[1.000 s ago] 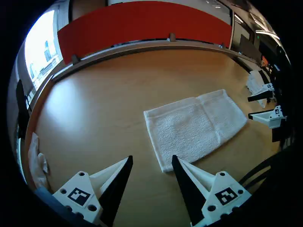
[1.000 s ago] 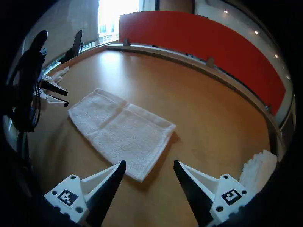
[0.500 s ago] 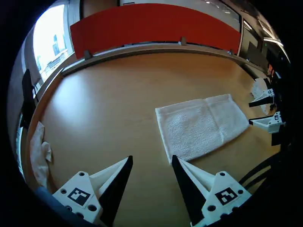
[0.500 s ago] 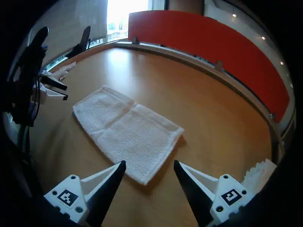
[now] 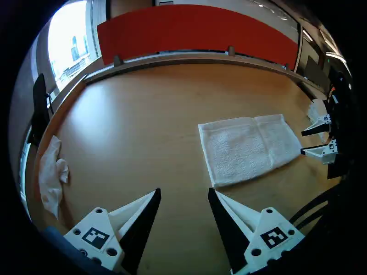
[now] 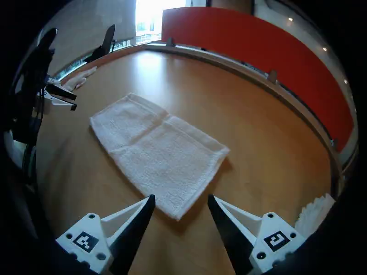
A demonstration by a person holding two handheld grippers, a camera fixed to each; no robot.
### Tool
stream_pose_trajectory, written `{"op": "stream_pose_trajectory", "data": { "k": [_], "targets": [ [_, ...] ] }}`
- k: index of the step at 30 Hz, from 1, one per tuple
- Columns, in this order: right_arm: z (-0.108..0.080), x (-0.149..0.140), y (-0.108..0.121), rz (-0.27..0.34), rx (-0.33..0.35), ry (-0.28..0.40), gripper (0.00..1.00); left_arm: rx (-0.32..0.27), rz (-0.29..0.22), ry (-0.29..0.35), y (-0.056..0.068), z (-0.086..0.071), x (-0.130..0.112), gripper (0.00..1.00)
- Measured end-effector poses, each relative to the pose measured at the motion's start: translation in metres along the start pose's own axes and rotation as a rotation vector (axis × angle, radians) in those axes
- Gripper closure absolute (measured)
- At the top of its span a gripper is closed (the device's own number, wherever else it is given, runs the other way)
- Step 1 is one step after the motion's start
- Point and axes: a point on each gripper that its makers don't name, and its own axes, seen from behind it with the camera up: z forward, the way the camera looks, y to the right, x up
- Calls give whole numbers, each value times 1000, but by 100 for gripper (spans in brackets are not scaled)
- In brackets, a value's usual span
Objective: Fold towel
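Right gripper view: towel [image 6: 156, 149] between spread right gripper [image 6: 180, 206] and, seemingly, spread left gripper [image 6: 75, 103].

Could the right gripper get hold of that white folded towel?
Probably yes: the open right gripper faces a near corner of the white folded terry towel, nothing between them on the wooden table.

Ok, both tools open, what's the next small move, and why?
Probably lower the right tool onto the near corner of the white terry towel and close. That corner lies flat on the wooden table just ahead of its open jaws; the left tool is open too, holding nothing.
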Motion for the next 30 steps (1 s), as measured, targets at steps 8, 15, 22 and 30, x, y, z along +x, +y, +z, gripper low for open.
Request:
{"op": "stream_pose_trajectory", "data": {
  "k": [8, 15, 22, 30],
  "targets": [
    [1, -19, -3, -14, 13, -42, 33, 15, -44, -17, -7, -11, -16, 25],
    [1, -24, -9, 0, 50, -56, 46, 24, -47, -13, -11, -16, -16, 24],
    [2, -28, -11, 11, 70, -70, 68, 25, -51, -15, -12, -16, -17, 24],
    [0, -30, -13, -1, 80, -71, 88, 24, -44, -20, -10, -16, -19, 25]
  ]
}}
